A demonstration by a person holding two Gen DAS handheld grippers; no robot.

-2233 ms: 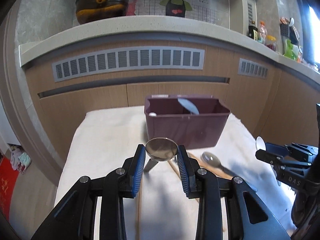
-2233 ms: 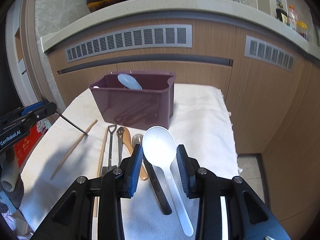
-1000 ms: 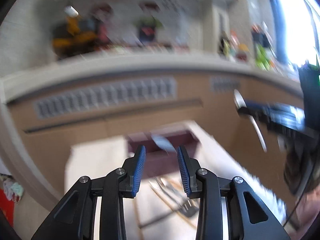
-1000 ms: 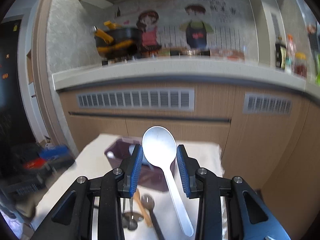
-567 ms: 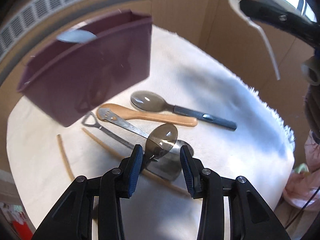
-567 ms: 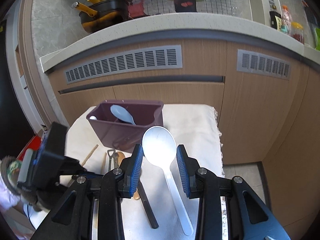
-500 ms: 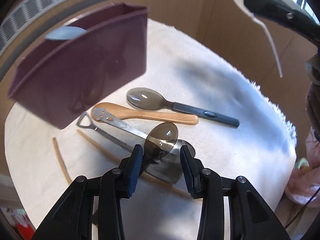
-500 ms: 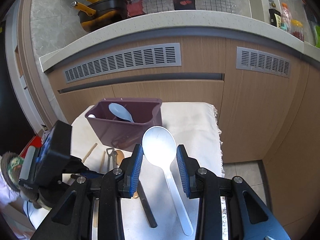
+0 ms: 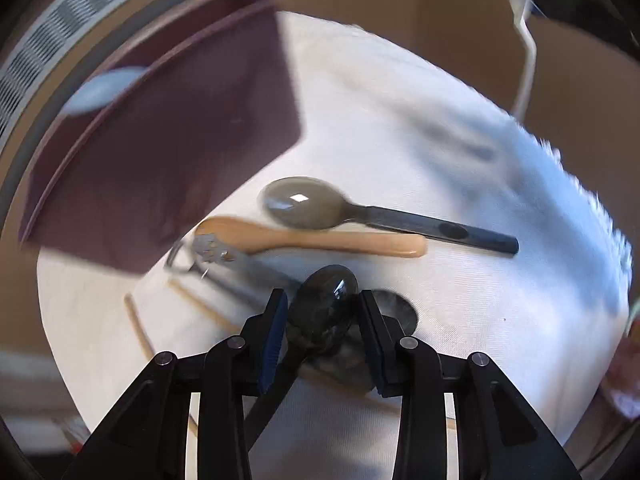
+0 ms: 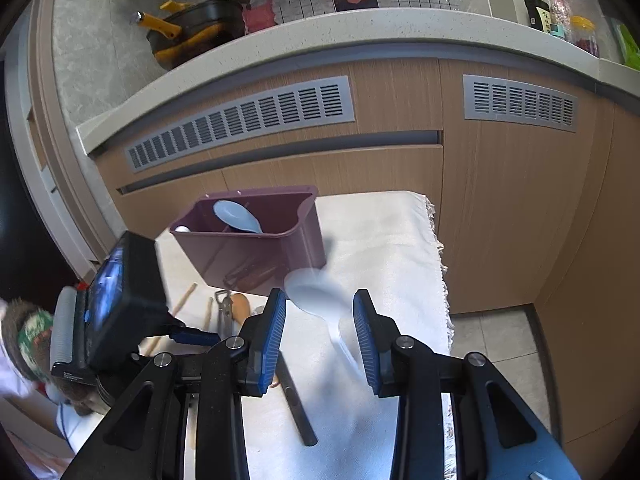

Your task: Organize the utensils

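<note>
While left jaws, just closing, grasp the dark spoon [image 9: 324, 312], right jaws' clenched white spoon [image 10: 316, 294] has tilted.

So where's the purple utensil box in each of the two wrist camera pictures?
Left wrist view: the purple utensil box fills the upper left, tilted and blurred, above the loose utensils on the white cloth.
Right wrist view: the box stands at centre, a little left, at the cloth's far end.
Shared landmark: the pale blue spoon sticking out of the box.
</note>
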